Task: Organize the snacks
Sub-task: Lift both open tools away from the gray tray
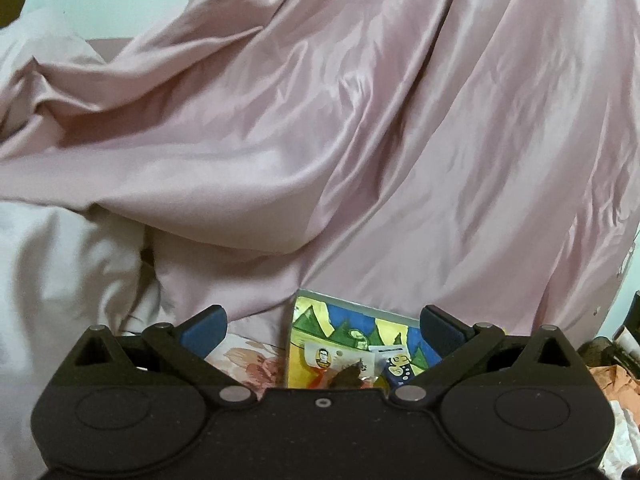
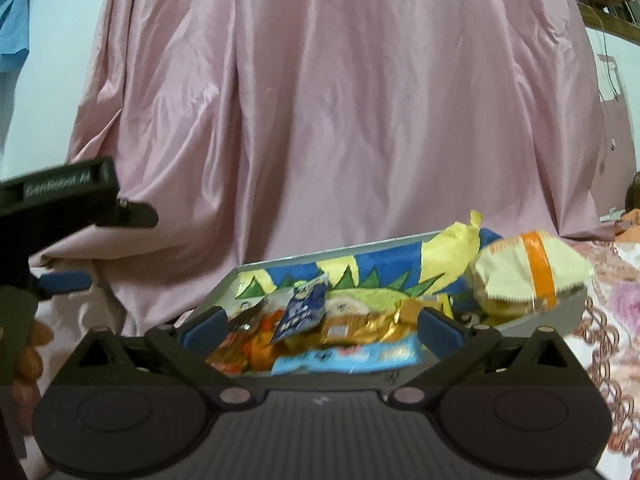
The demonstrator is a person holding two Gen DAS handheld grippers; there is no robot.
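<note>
A tray (image 2: 532,322) with a blue, yellow and green cartoon print lies on the bed, holding several snack packets. In the right wrist view I see a dark blue packet (image 2: 300,312), gold-wrapped snacks (image 2: 360,330), a light blue bar (image 2: 348,358) and a white packet with an orange band (image 2: 528,276) leaning on the tray's right end. My right gripper (image 2: 320,330) hovers open just before the tray, nothing between its fingers. My left gripper (image 1: 322,330) is open too, above the tray's (image 1: 316,316) near corner, with a small white packet (image 1: 324,358) below it.
A large pink satin cloth (image 2: 340,120) hangs right behind the tray. A floral bedsheet (image 2: 612,300) lies to the right, white bedding (image 1: 60,260) to the left. The other gripper's body (image 2: 60,196) and a hand (image 2: 30,356) show at the right wrist view's left edge.
</note>
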